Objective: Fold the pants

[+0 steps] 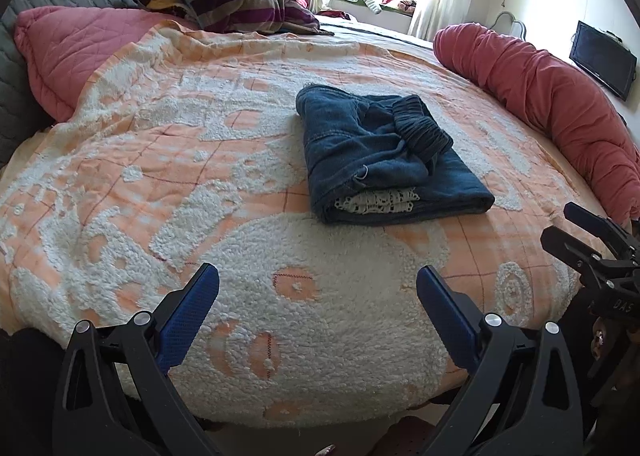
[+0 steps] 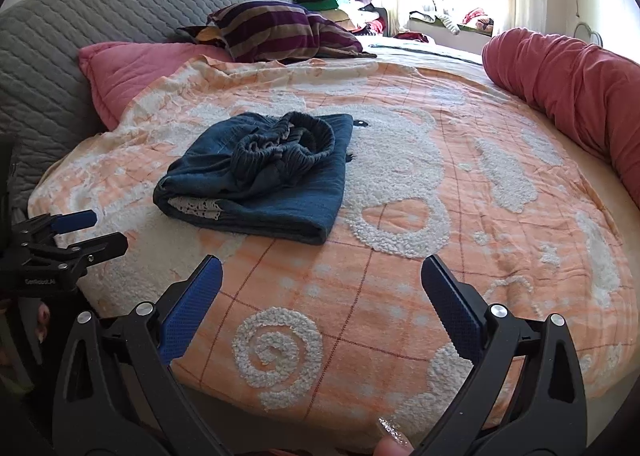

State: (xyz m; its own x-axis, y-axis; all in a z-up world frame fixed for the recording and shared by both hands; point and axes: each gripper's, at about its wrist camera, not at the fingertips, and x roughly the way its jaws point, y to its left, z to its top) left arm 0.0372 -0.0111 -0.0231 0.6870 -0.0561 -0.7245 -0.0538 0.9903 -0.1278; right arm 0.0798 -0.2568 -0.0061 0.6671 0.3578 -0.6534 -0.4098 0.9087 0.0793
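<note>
While the pants (image 1: pixel 384 160) lie folded in a compact bundle mid-blanket (image 1: pixel 240 240), waistband on top, left gripper (image 1: pixel 318 288) and right gripper (image 2: pixel 322 280) hover near the blanket's front edge, both spread empty; any tidying should press that loose waistband flat.

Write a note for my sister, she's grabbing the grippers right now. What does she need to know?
Left gripper: open, empty, hanging over the near edge of the bed.
Right gripper: open, empty, also at the near edge.
Pants: blue, folded into a bundle on the orange-and-white blanket, waistband on top, touched by neither gripper.
Done: the folding, it seems.
Left: maybe tidy the bunched waistband.
</note>
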